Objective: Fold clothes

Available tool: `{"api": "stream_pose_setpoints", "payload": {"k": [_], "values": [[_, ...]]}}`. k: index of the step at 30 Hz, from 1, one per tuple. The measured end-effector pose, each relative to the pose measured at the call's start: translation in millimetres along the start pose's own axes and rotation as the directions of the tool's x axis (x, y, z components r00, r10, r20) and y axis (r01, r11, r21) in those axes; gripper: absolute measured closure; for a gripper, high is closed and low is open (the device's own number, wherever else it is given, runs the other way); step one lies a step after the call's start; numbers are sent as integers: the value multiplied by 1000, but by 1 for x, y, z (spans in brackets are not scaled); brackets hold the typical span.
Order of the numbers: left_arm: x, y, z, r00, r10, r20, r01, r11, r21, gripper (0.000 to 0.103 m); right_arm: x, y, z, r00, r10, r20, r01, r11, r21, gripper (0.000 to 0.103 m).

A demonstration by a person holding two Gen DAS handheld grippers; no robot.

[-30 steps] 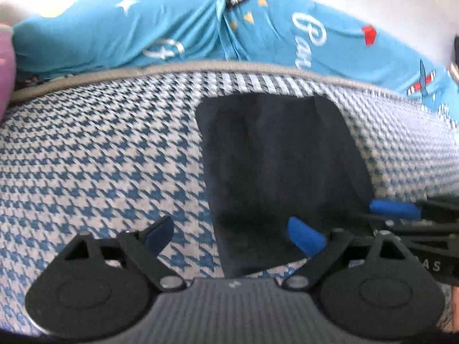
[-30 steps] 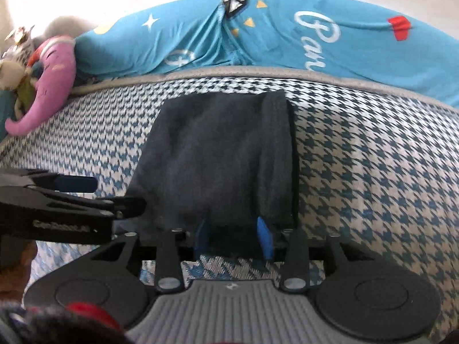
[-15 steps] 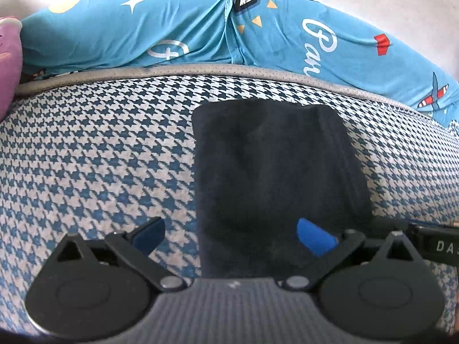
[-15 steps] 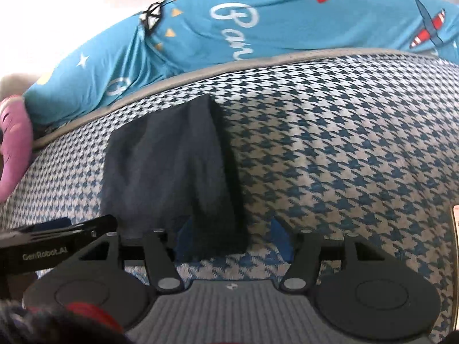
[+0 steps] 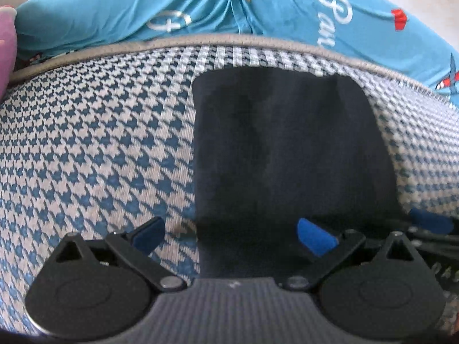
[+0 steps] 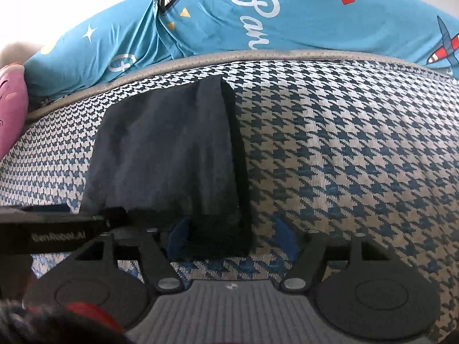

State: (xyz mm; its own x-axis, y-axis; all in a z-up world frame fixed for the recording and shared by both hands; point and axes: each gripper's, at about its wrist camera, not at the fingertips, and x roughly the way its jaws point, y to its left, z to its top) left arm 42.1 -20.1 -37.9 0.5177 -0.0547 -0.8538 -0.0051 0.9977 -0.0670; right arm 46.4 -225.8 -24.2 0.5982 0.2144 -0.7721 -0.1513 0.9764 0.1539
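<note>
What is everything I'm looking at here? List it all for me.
Folded garment: one, black or very dark grey, lying flat on the checked cover, near edge between the grippers.
Checked cover: one, blue and white houndstooth, with a grey piped edge, under the garment.
Printed sheet: one, bright turquoise with white lettering, stars and red planes, behind the cover.
Soft toy: one, pink, far left edge, only partly in view.
Left gripper: black with blue pads, open, straddling the garment's near left corner.
Right gripper: black with blue pads, open, straddling the garment's near right corner.

Houndstooth bed cover [image 5: 94, 149]; folded dark garment [image 5: 289, 149] flat on it, blue bedding [image 6: 258, 20] behind
</note>
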Motion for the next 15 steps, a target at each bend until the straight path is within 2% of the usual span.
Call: {"api": "stream_pose_setpoints", "payload": {"k": [8,15], "values": [[2,0,-8,1000,7,10,-7,999,36,0,-1,-14,-5,999,40,-14,-40,998,49,27],[0,1,-12,1000,2,8,-2,998,67,0,-4,-20,-12,997,81,1,-81,997,11,26]]}}
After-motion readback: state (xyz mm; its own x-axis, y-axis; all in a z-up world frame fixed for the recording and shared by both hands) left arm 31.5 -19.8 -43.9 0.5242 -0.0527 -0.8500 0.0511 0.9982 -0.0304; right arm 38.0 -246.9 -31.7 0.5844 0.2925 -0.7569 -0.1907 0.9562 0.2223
